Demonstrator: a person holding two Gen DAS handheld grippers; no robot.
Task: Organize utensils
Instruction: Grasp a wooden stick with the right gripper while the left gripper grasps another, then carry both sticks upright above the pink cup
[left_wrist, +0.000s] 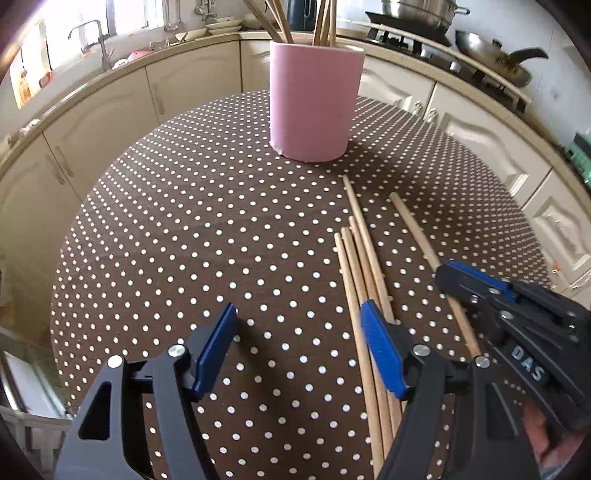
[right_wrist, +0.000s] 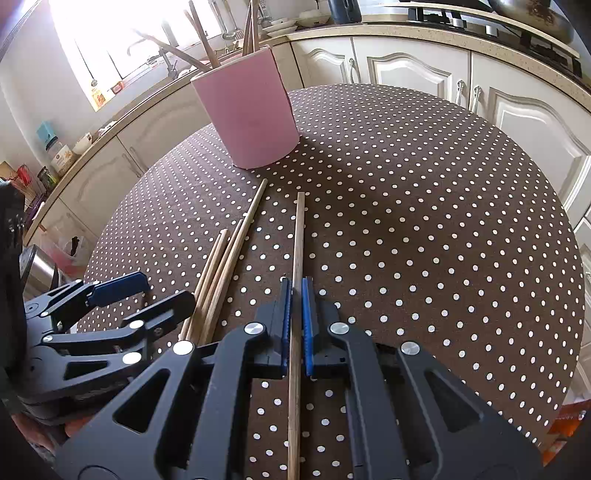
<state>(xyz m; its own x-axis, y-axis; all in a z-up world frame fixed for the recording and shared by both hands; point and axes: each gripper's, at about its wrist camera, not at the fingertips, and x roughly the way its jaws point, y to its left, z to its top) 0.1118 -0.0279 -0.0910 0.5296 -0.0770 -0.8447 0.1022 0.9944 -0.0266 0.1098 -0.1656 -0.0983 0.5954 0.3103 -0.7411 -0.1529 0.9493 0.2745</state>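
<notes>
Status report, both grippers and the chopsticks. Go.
Right gripper shut on single chopstick. Left gripper open, empty, beside loose chopstick bundle. Pink holder ahead, path clear.

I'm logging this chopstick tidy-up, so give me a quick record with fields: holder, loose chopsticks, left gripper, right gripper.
holder: pink cup, upright on the dotted tablecloth, chopsticks already inside
loose chopsticks: bundle of chopsticks lying flat
left gripper: left gripper open, empty, beside the bundle
right gripper: right gripper shut on single chopstick
</notes>
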